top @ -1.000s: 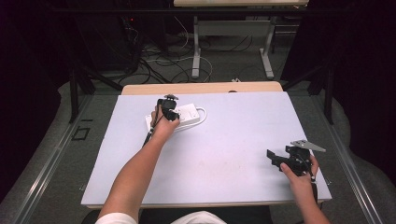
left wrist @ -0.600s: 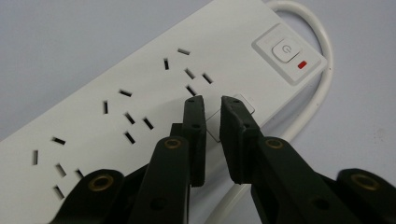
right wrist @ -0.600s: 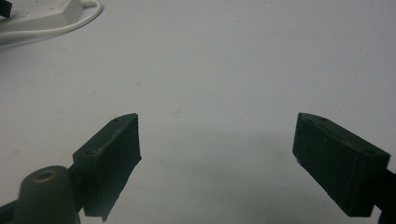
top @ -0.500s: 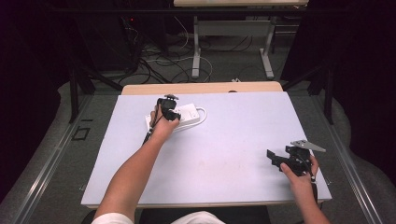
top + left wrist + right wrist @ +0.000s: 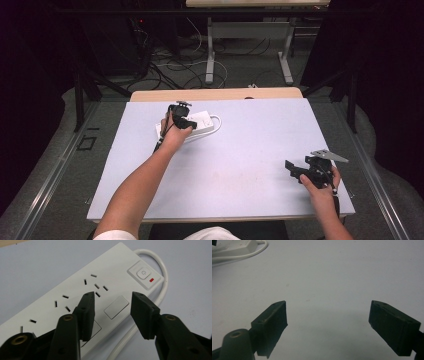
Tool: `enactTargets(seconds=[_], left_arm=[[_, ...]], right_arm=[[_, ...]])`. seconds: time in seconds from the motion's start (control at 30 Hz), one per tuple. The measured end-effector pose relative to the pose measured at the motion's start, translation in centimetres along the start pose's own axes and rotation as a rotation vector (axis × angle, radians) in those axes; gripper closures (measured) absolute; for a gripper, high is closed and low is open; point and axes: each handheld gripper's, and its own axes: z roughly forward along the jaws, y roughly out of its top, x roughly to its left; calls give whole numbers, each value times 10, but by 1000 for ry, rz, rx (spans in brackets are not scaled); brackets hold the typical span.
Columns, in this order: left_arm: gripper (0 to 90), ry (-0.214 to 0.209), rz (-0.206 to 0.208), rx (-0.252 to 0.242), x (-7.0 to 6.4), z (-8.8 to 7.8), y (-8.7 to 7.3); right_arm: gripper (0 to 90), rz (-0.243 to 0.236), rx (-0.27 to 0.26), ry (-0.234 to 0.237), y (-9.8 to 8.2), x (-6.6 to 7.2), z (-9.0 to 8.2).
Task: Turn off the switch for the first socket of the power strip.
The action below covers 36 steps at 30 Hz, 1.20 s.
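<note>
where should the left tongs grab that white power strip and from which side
Probably across the narrow width of the power strip, coming down from above, near the middle of its long body. It lies flat on the table, so only its two long side edges offer parallel faces to pinch. The left tongs already hang open over it. Keep off the switch end, where the cord loops alongside.

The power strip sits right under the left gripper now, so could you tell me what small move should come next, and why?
Probably lower the left gripper a little and close it across the power strip. Its fingers are open above the strip's top face, short of the power button, gripping nothing. The right gripper is open over bare table, so it can wait.
</note>
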Motion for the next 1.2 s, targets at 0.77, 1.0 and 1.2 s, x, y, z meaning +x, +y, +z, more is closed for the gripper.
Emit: enactTargets(seconds=[0.77,1.0,1.2], left_arm=[[306,-30,186,-18,-9,-14,-4],[307,-58,205,-22,-14,-25,-5],[302,-90,208,-48,-19,-37,-6]], right_arm=[[143,2,-3,4,-1,0,2],[143,5,-3,2,-1,0,1],[143,1,8,1,-1,1,0]])
